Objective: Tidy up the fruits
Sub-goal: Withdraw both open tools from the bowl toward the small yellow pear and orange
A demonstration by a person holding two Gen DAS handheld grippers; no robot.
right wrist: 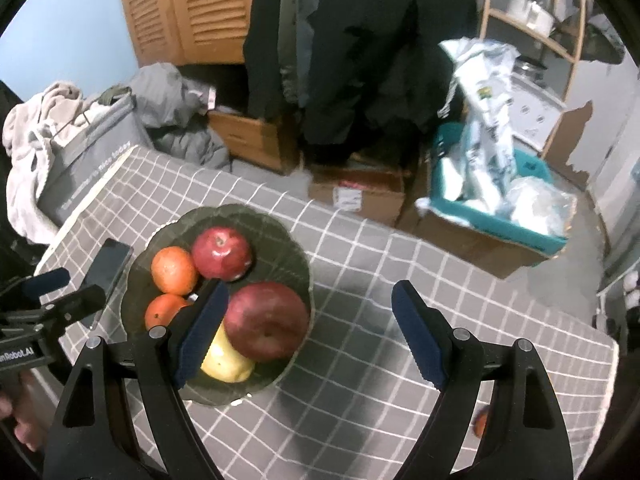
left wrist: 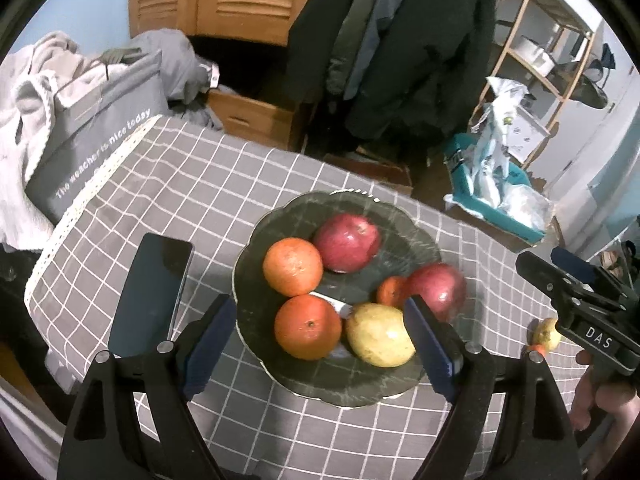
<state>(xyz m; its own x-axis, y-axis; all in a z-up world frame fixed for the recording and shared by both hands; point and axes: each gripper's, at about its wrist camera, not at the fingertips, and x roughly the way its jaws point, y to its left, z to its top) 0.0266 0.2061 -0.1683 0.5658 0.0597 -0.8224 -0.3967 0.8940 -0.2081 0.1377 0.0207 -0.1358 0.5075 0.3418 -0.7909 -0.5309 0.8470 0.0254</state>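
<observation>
Grey bag lettered "The weather is nice today"; both tongs spread, empty.

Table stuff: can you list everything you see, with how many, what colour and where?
plate: one, dark green, middle of the checked tablecloth
apples: two, red, on the plate
oranges: two big and one small, orange, on the plate
pear: one, yellow, front of the plate
phone: one, black, left of the plate
loose fruit: yellow and orange pieces, off the plate, right side; count unclear
left gripper: open, over the plate
right gripper: open, by the plate's right edge
</observation>
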